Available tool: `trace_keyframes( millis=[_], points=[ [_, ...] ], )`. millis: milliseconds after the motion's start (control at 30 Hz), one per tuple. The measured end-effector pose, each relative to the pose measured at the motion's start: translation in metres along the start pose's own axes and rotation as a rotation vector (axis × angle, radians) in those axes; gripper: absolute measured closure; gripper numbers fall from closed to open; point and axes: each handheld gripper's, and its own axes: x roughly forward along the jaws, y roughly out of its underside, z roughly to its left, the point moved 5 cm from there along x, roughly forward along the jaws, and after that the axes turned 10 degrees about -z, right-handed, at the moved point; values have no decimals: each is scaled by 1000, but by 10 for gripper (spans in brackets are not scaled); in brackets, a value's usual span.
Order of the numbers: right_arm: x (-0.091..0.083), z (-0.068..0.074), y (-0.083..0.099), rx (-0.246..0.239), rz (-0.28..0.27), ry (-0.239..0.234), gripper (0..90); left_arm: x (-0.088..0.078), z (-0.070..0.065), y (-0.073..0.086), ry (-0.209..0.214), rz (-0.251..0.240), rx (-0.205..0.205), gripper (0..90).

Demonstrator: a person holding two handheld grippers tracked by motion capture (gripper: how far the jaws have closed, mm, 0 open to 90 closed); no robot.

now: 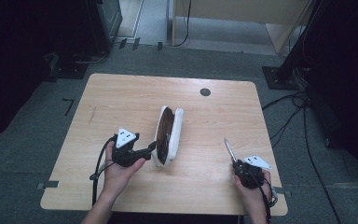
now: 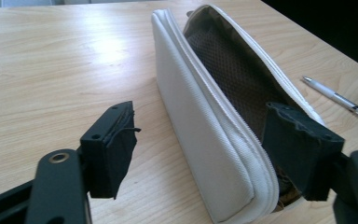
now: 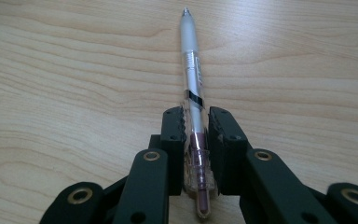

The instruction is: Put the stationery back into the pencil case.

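A white zip pencil case lies open on the wooden table, its brown mesh lining showing. My left gripper stands open at the case's near end. In the left gripper view the case has its near wall between the jaws; the left pad stays clear of the fabric. Right of the case, a clear pen lies on the table pointing away. My right gripper is shut on its rear end. Seen from the right gripper, the pads clamp the pen on both sides.
A small black round spot marks the table's far side. Cables run over the grey floor to the right, beside a dark stand base. Bare tabletop lies left of the case and between the two hands.
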Motion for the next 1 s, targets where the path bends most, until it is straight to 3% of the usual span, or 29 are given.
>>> trace_keyframes(
  millis=[333,533,767,1000],
  points=[
    [-9,9,-10,-67,-38,-56,776,1,-8,-5,41,-5,9,261],
    [-17,19,-25,-75,-72,-93,776,3,-12,-7,67,0,28,250],
    [-23,47,-52,-117,-98,-194,776,1,-11,-12,77,-10,54,255],
    [-32,81,-83,-146,-151,-285,775,2,-16,-13,110,-9,46,256]
  ],
)
